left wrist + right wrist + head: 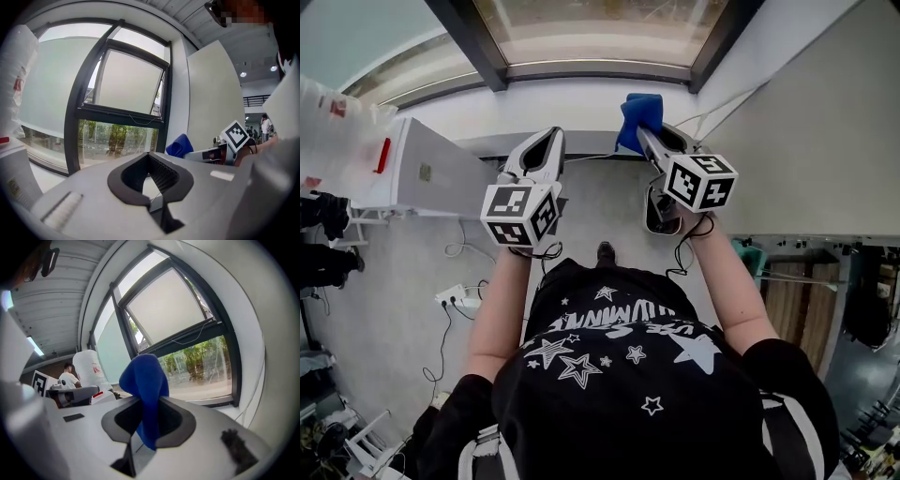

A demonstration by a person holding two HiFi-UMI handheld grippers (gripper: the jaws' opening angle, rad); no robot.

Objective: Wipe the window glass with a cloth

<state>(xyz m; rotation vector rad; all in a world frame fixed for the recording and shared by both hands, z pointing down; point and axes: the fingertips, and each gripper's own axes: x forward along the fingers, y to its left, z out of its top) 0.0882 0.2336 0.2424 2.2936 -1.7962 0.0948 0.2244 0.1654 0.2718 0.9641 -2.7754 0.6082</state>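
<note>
The person stood at the dark-framed window glass with a tool in each hand, both held out side by side over the grey floor and aimed towards the white sill. The right tool was clenched on a bright blue cloth, which was pinched through its middle. One bunched end stood up past the tips, and the other hung down between the jaws. The cloth was held up in front of the wall under the window, near the glass but apart from it. The left tool sat just beside it at about the same height, its jaws drawn together at the tips with nothing between them.
</note>
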